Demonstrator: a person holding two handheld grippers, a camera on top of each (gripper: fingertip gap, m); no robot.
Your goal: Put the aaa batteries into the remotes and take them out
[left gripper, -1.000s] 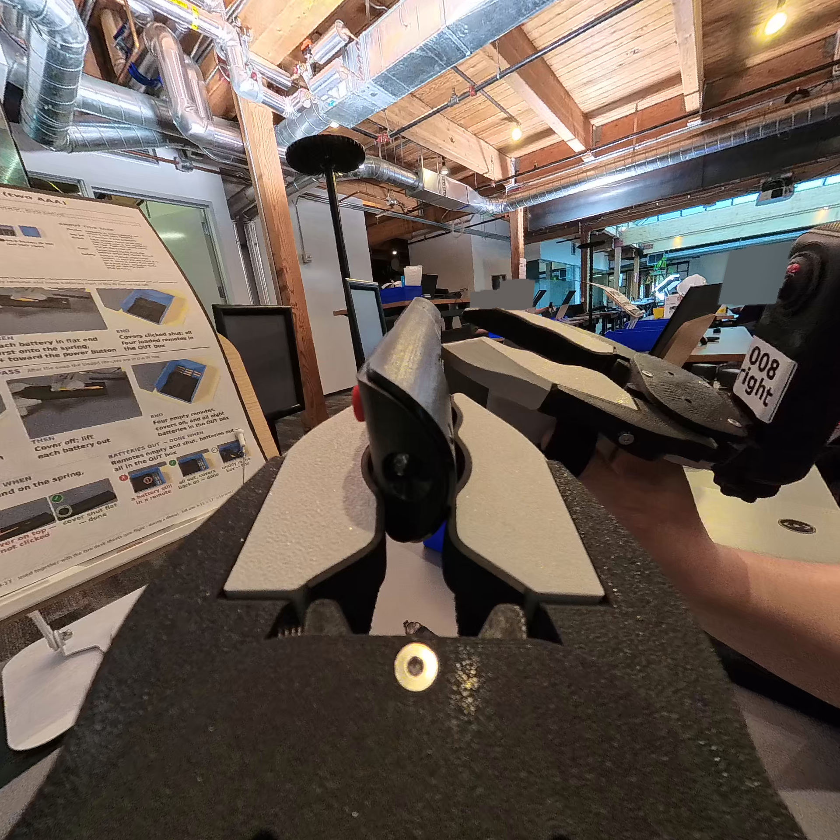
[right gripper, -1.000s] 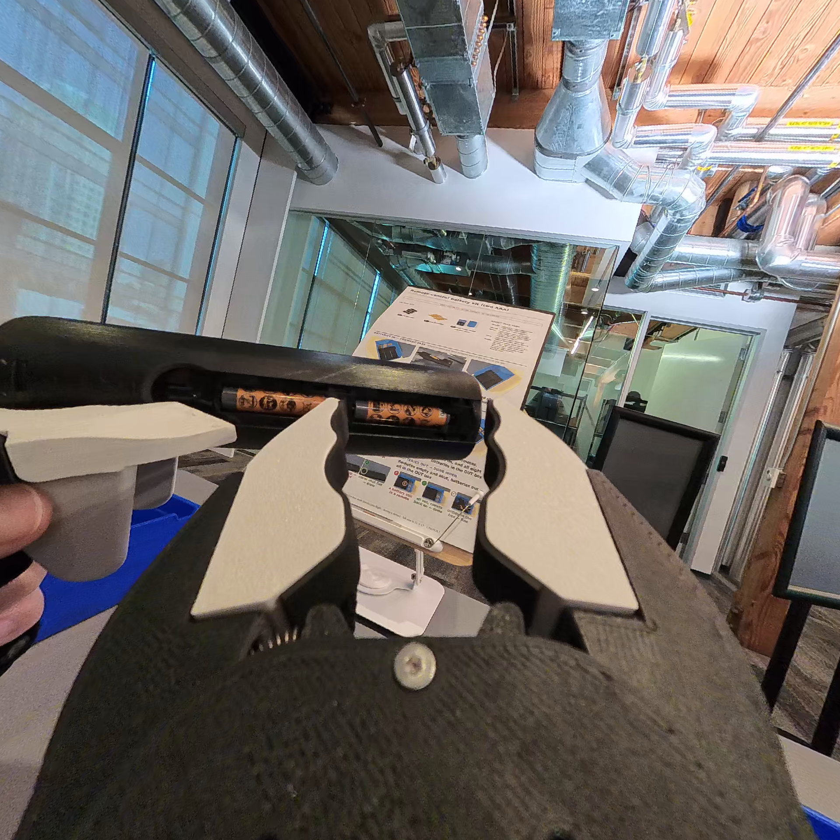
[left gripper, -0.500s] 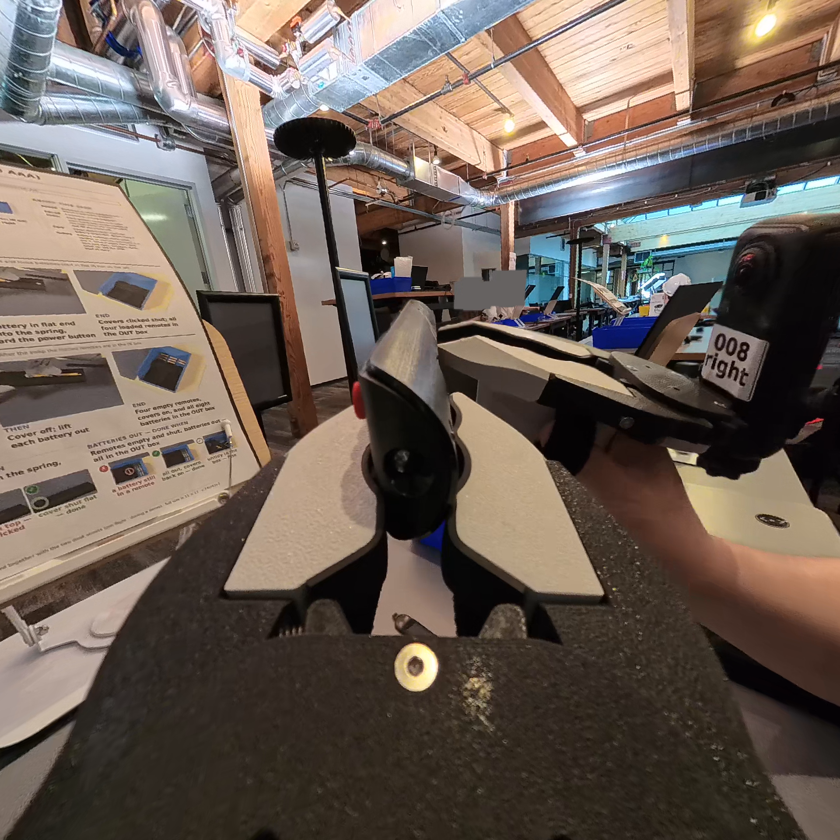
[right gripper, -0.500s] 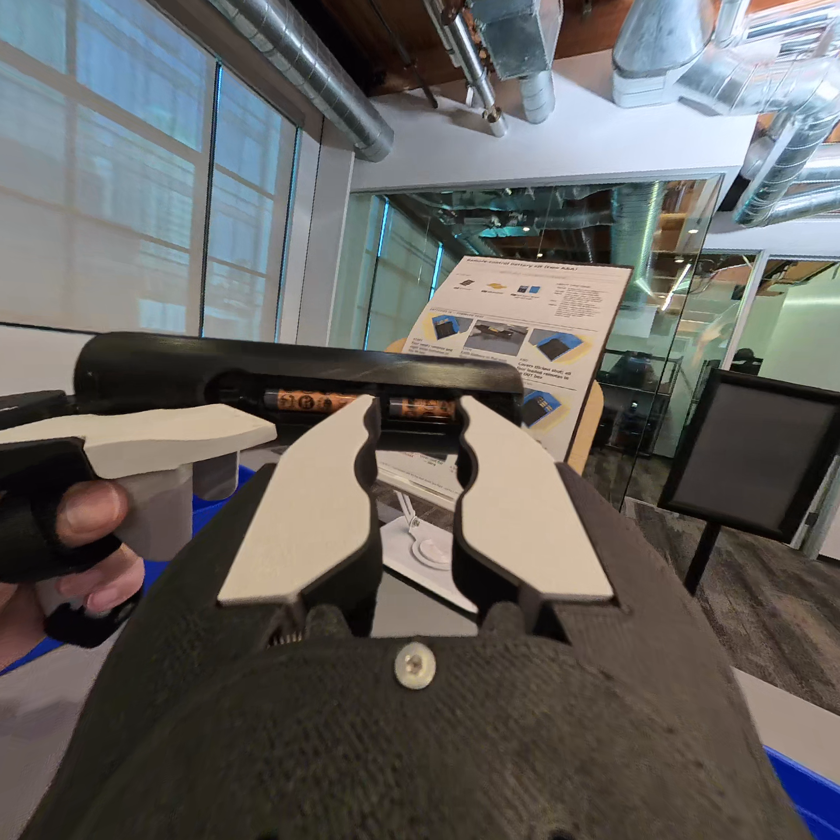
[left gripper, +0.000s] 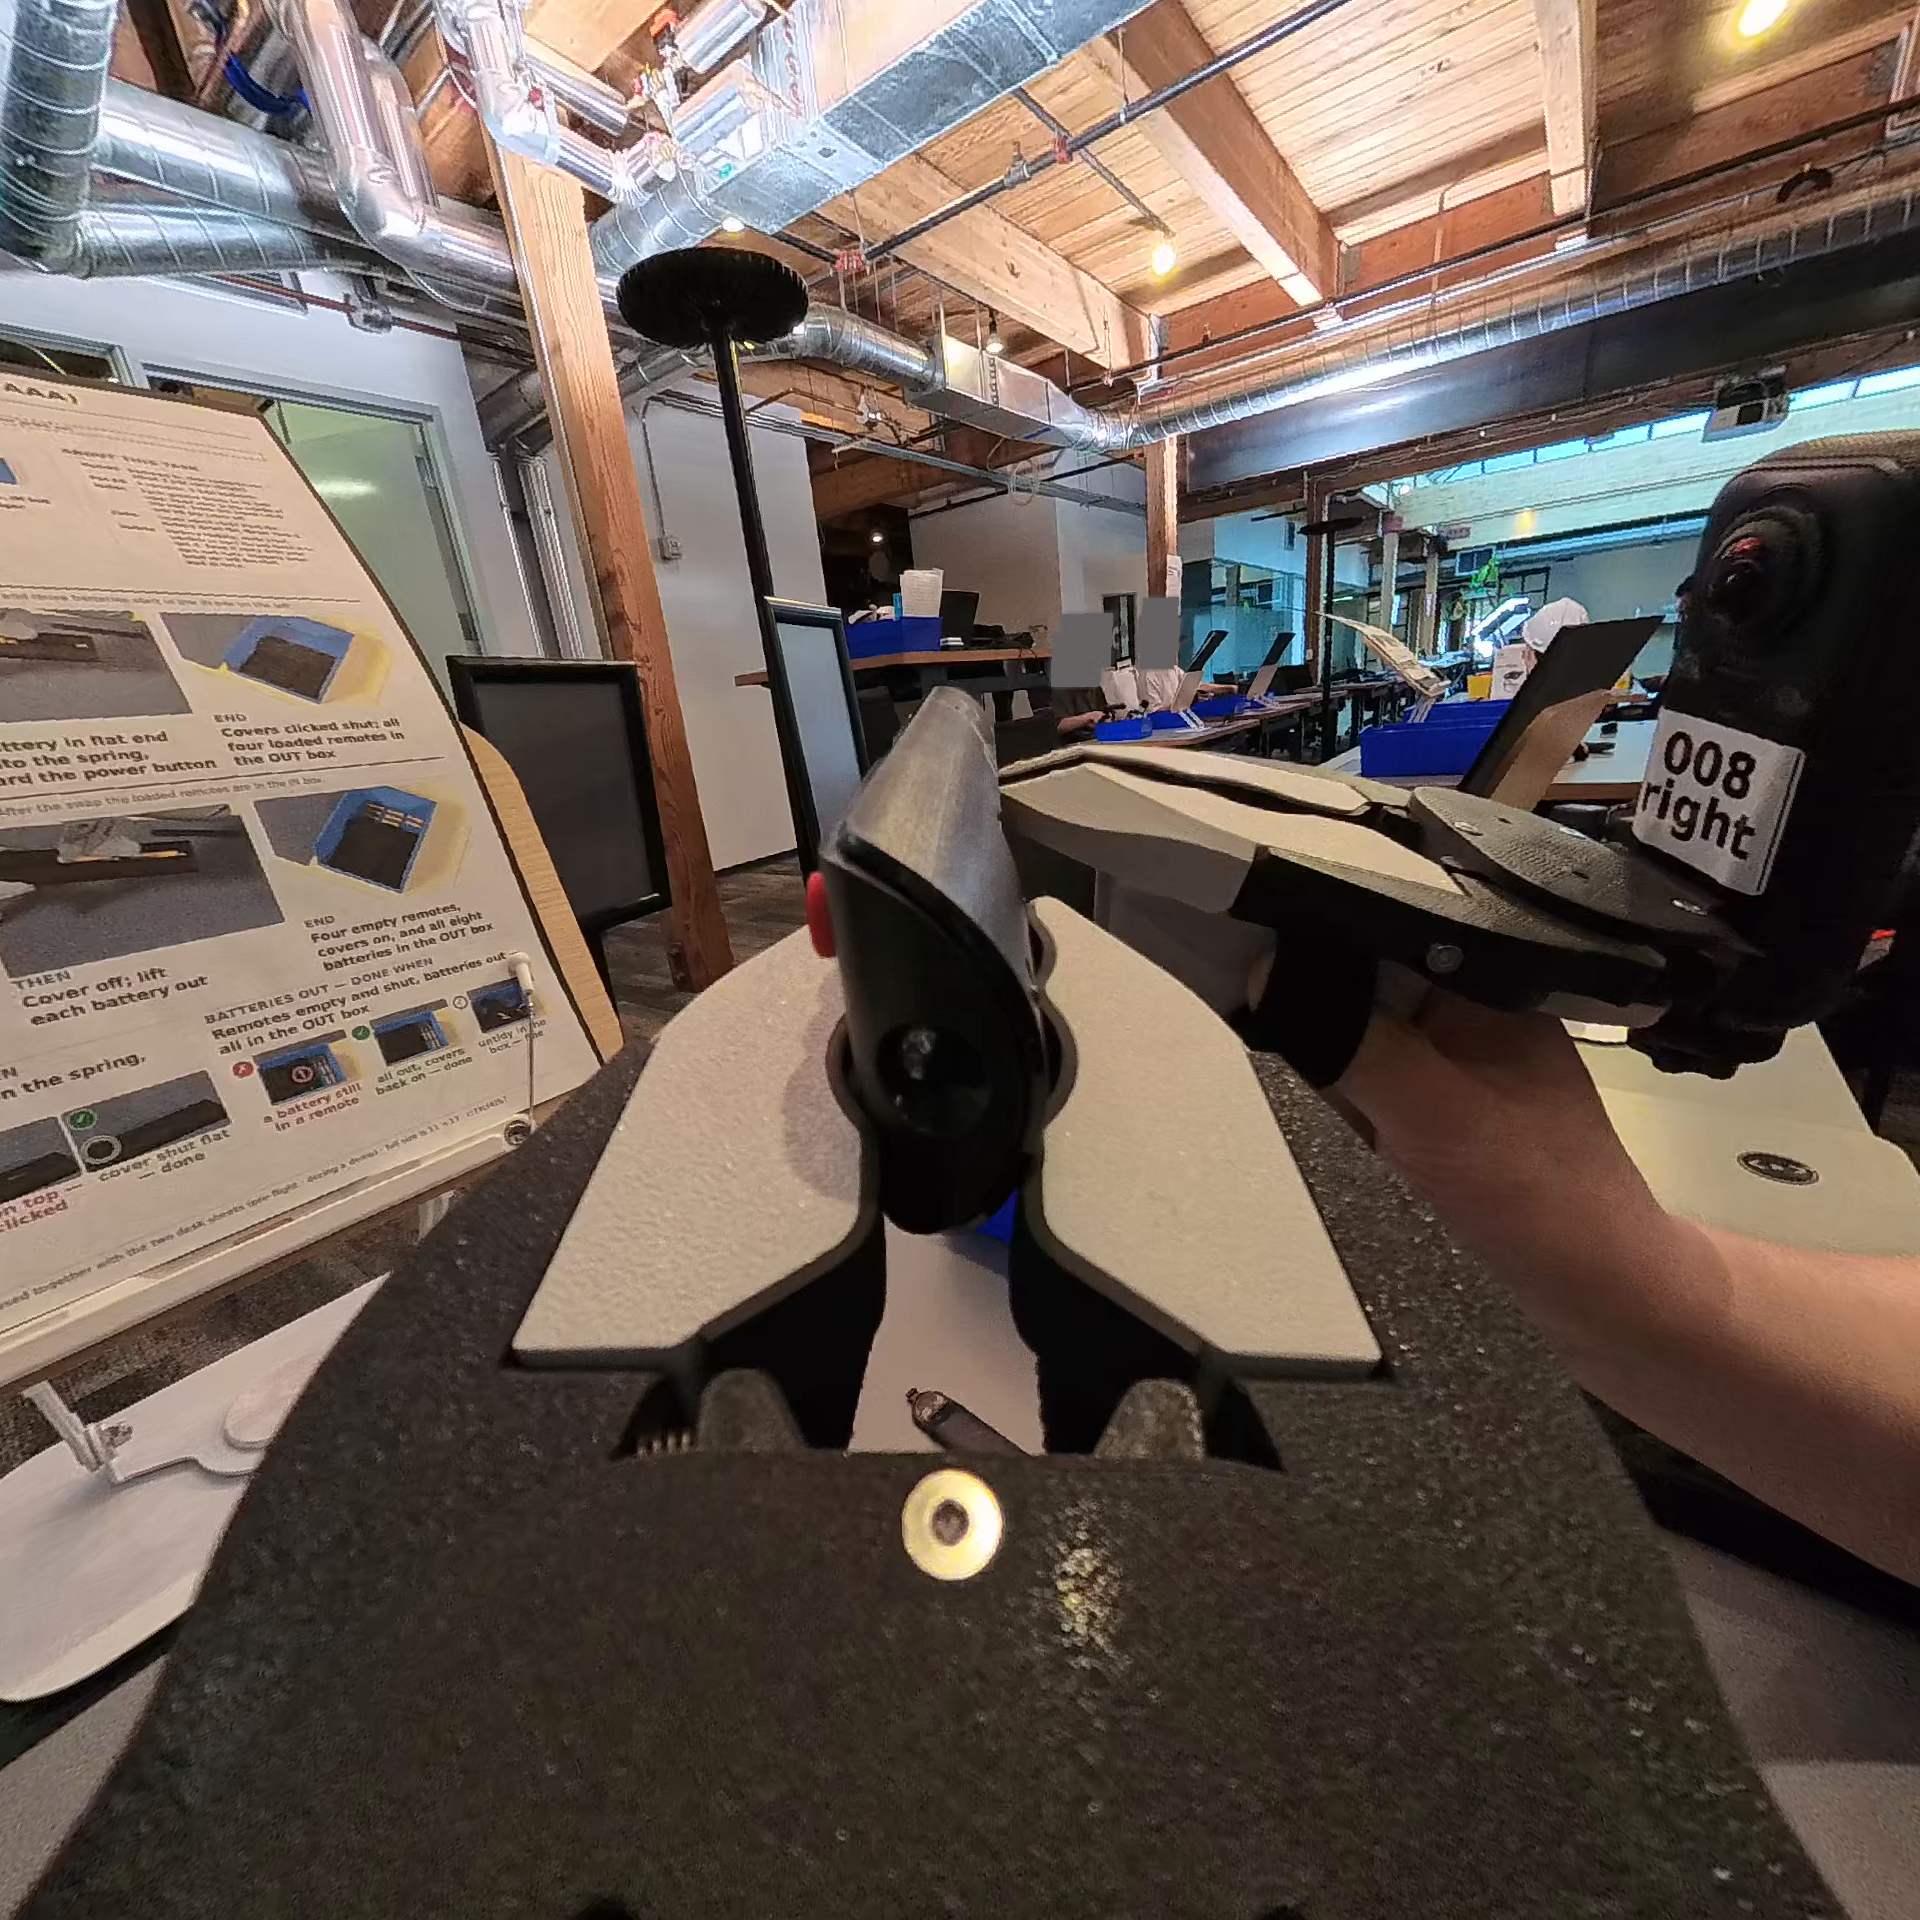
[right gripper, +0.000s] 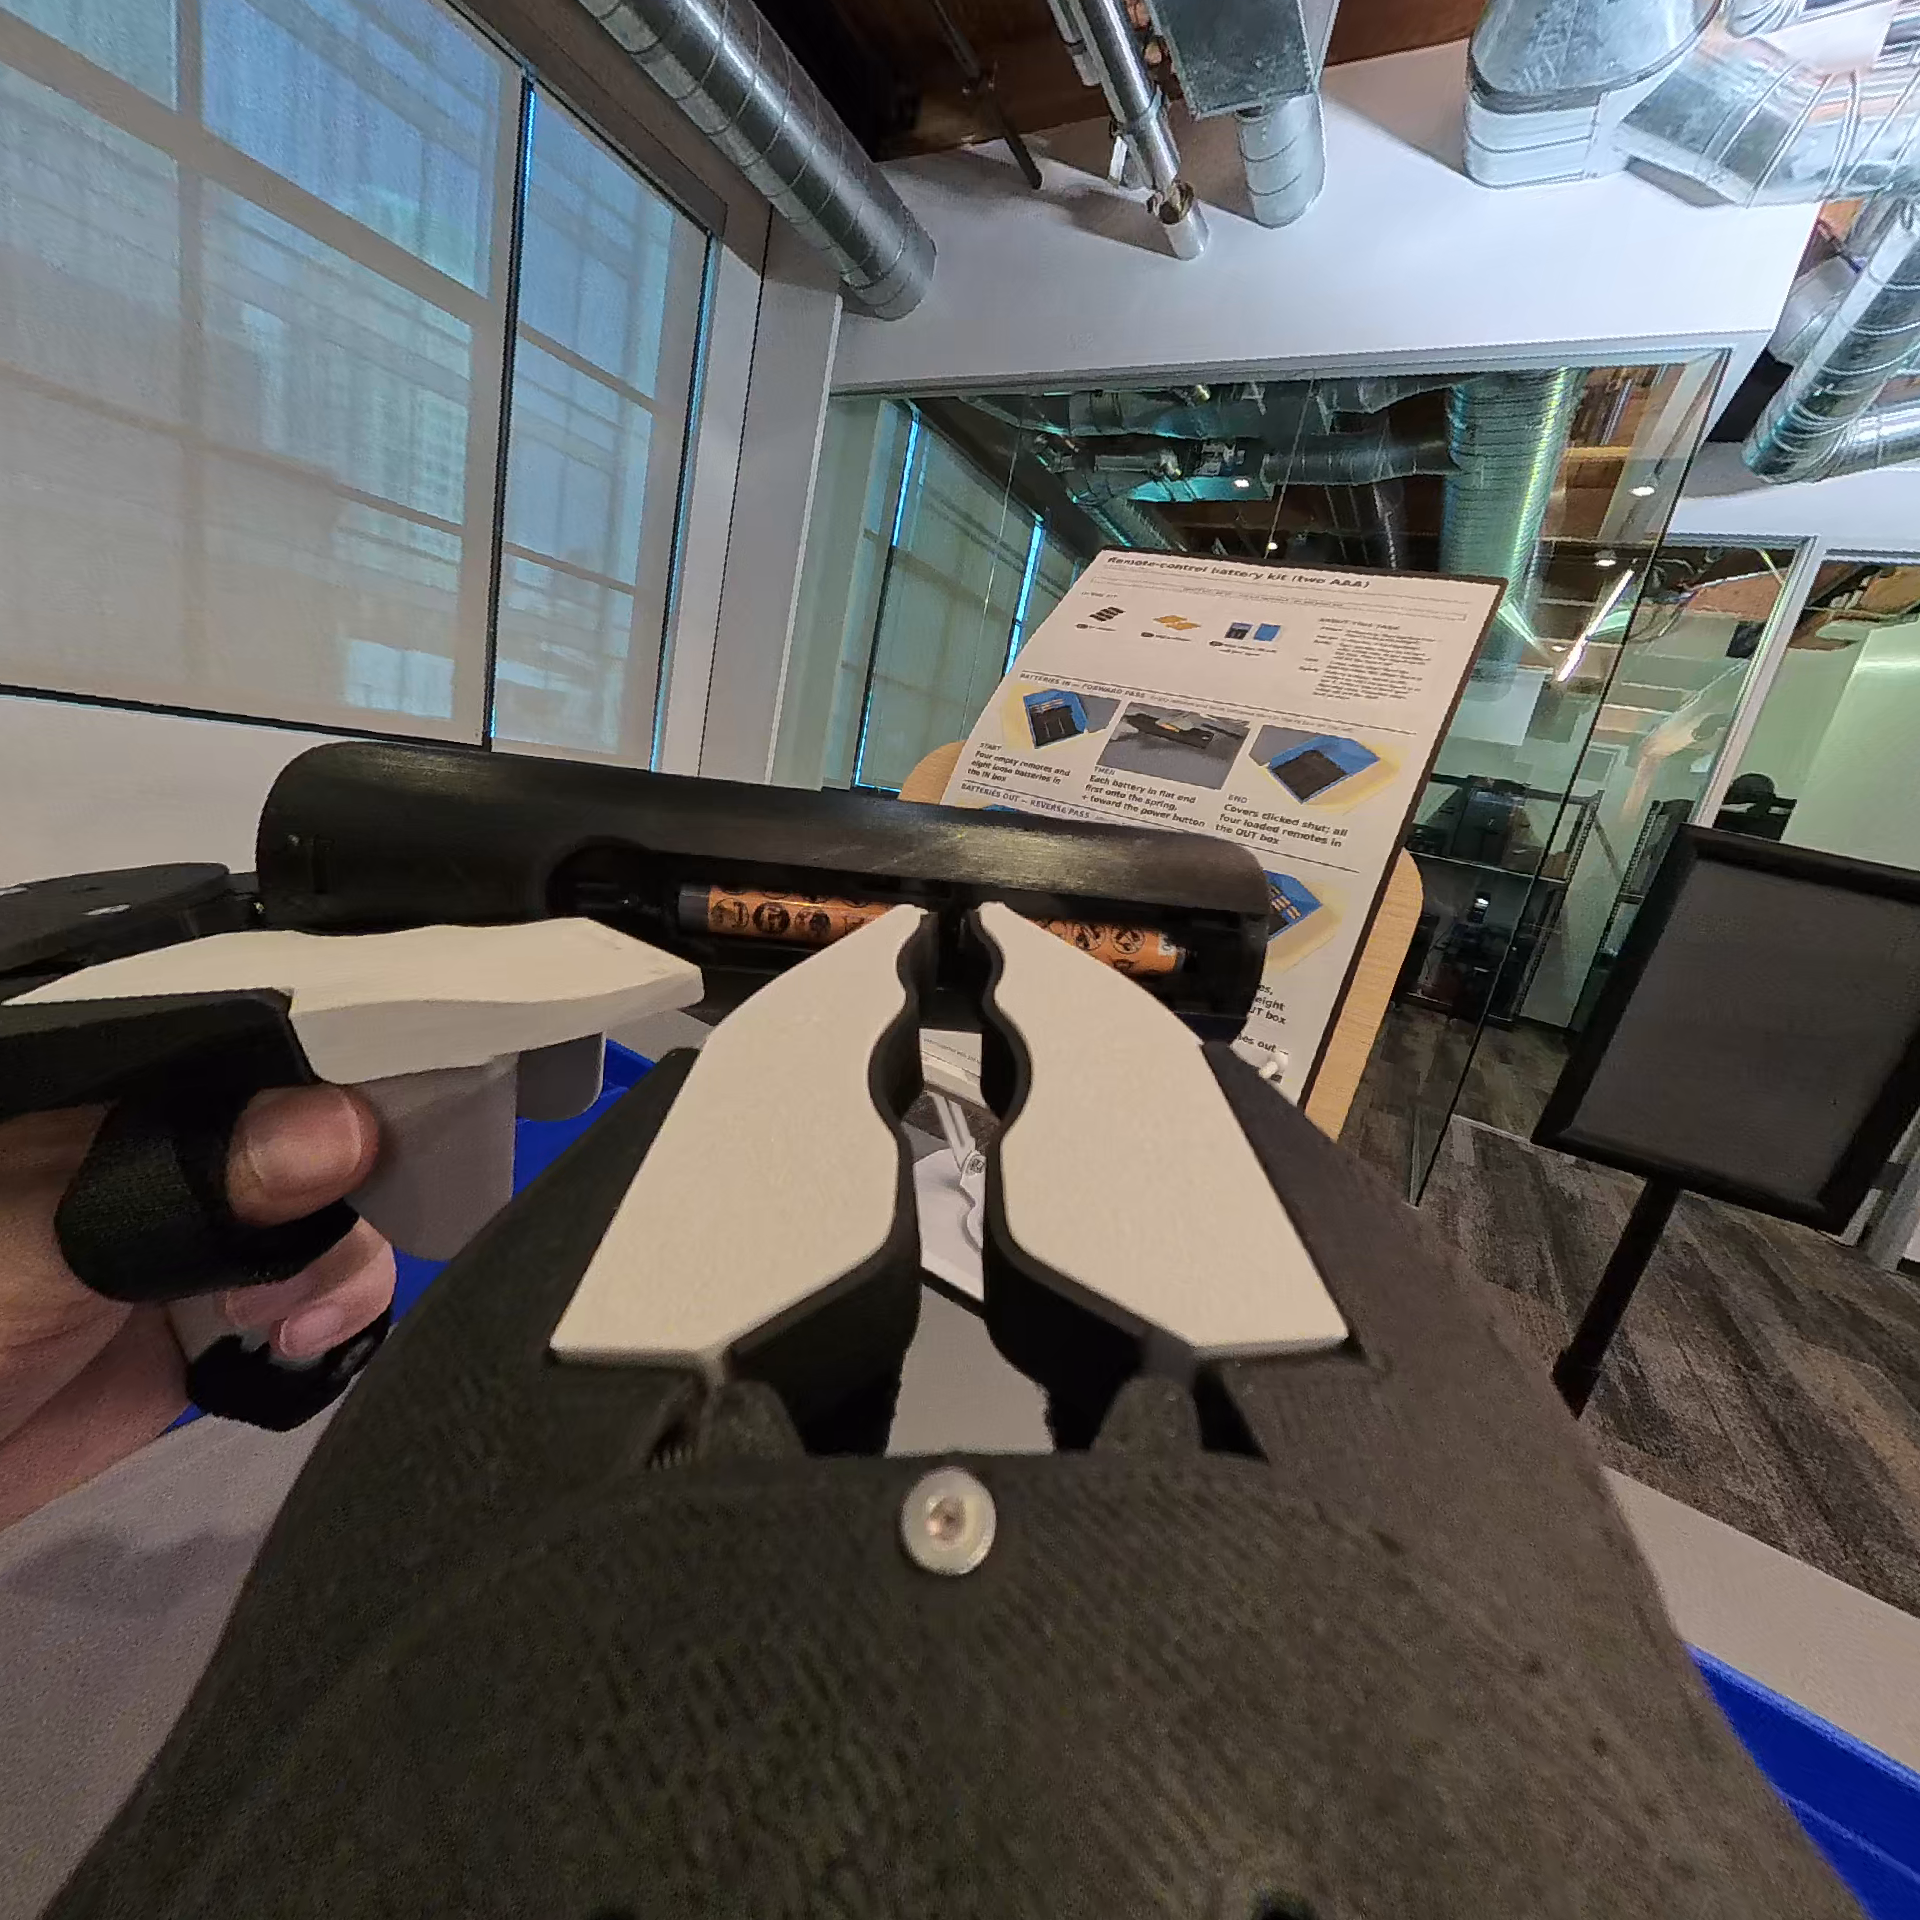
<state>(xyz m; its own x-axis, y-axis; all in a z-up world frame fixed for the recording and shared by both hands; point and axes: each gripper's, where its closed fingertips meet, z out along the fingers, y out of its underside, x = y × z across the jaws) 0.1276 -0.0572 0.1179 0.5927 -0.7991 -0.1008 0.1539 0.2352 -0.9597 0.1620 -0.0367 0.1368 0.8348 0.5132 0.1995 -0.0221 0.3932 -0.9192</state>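
Note:
My left gripper (left gripper: pixel 925 935) is shut on a black remote (left gripper: pixel 935 997) and holds it up in the air, end-on to its camera. In the right wrist view the remote (right gripper: pixel 727 831) lies sideways with its back compartment open. Two orange AAA batteries sit in it, one to the left (right gripper: pixel 779 916) and one to the right (right gripper: pixel 1127 948). My right gripper (right gripper: pixel 948 920) has its jaws almost together. Its tips are at the compartment, between the two batteries, and hold nothing that I can see. It also shows from the side in the left wrist view (left gripper: pixel 1049 790).
An instruction board (left gripper: pixel 208 831) stands on a white base (left gripper: pixel 94 1548) on the table to the left, also seen in the right wrist view (right gripper: pixel 1226 727). A small dark cylinder (left gripper: pixel 961 1432) lies on the table below. A blue bin (right gripper: pixel 1849 1787) is at lower right. A black framed panel (right gripper: pixel 1766 1029) stands nearby.
My right gripper's jaws have closed from wide apart to almost touching at the battery compartment. My left gripper has kept its hold on the remote.

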